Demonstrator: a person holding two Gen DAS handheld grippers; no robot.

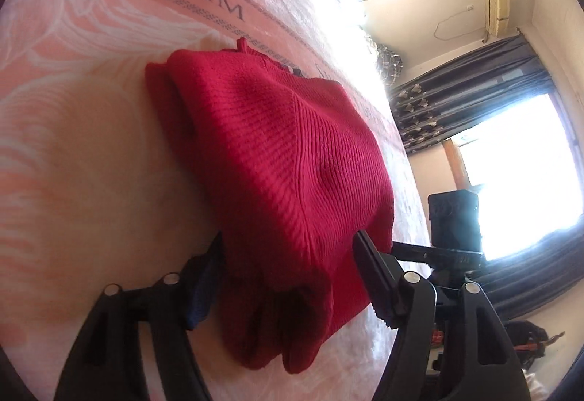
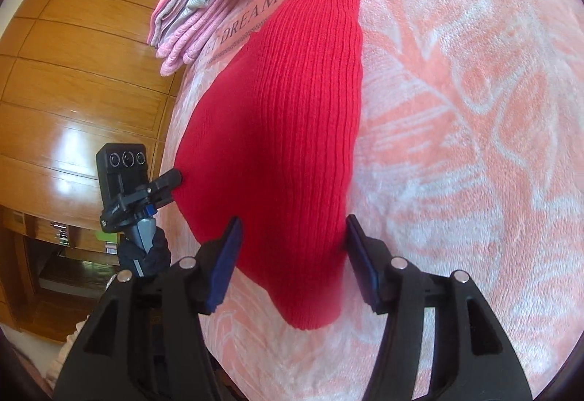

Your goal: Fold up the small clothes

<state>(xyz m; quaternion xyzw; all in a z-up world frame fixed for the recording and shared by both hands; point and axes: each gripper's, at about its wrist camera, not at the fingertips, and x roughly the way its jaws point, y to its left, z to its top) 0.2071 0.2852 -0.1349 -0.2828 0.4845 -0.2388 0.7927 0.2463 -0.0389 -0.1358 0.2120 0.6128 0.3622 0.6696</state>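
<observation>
Under me lies a pink blanket (image 2: 456, 109) lettered "DREAM". I see a wooden wardrobe (image 2: 73, 90), dark curtains (image 1: 467, 101), a bright window (image 1: 518, 174) and an air conditioner (image 1: 497, 11).

1. A bed covered by a pink and white fleece blanket (image 2: 456, 109) with leaf patterns and a lettered band.
2. A folded red knit sweater (image 2: 288, 116) lies on it.
3. A stack of pink folded clothes (image 2: 204, 6) sits near the blanket's edge.
</observation>
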